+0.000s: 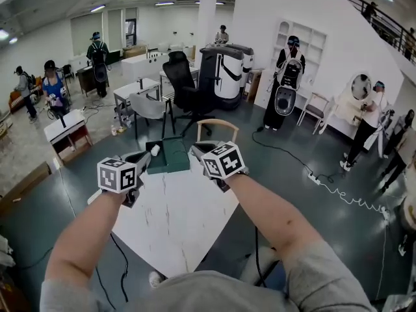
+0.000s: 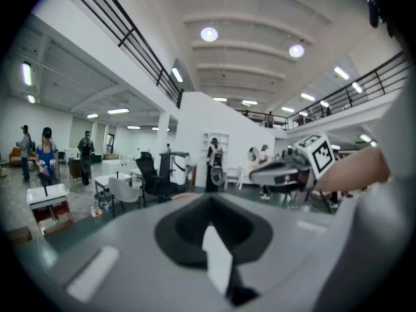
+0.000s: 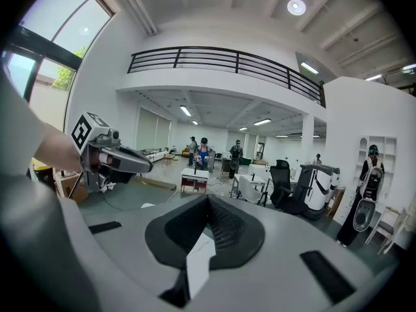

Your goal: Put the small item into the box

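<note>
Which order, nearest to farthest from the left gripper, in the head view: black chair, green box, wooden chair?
From the left gripper:
1. green box, just ahead and right, on the table.
2. wooden chair, behind the table's far edge.
3. black chair, farther back on the floor.

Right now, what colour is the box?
Dark green. The box shows best in the head view, at the far edge of the white table.
</note>
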A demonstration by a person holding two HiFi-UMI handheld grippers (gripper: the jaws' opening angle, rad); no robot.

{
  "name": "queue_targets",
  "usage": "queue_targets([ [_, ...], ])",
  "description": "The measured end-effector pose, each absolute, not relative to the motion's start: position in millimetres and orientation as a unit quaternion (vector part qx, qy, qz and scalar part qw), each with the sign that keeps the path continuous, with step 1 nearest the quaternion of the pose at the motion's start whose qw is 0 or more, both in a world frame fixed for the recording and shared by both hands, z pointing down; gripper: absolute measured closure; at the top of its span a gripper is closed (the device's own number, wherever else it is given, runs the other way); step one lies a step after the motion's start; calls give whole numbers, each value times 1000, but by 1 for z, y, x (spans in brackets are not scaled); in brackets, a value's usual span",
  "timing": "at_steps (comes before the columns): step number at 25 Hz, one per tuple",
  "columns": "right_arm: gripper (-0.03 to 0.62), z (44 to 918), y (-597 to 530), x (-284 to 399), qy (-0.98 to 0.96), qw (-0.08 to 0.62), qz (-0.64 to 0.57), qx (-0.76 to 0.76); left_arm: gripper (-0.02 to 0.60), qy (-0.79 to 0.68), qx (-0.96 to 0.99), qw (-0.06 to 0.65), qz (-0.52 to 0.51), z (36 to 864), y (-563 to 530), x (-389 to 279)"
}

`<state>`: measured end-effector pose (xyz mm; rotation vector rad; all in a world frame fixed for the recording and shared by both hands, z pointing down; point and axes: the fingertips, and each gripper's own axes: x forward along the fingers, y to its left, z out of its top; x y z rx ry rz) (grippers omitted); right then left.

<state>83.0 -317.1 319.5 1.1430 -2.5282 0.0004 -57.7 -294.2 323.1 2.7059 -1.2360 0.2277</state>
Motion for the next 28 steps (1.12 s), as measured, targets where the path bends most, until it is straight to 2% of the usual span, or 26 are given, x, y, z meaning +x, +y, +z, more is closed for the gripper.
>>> queue_targets([
  [8,586,308,-272,110,-906,185,-27,379,577,-417,903,50,88,302,-226,-8],
  [22,586,307,-227,104,-924,161,-13,347,577,-455,883,45,105,310,-156,-22],
  [28,586,318,-200,91,-929,173,-30,327,577,-452,885,37,104,321,-133,-23],
])
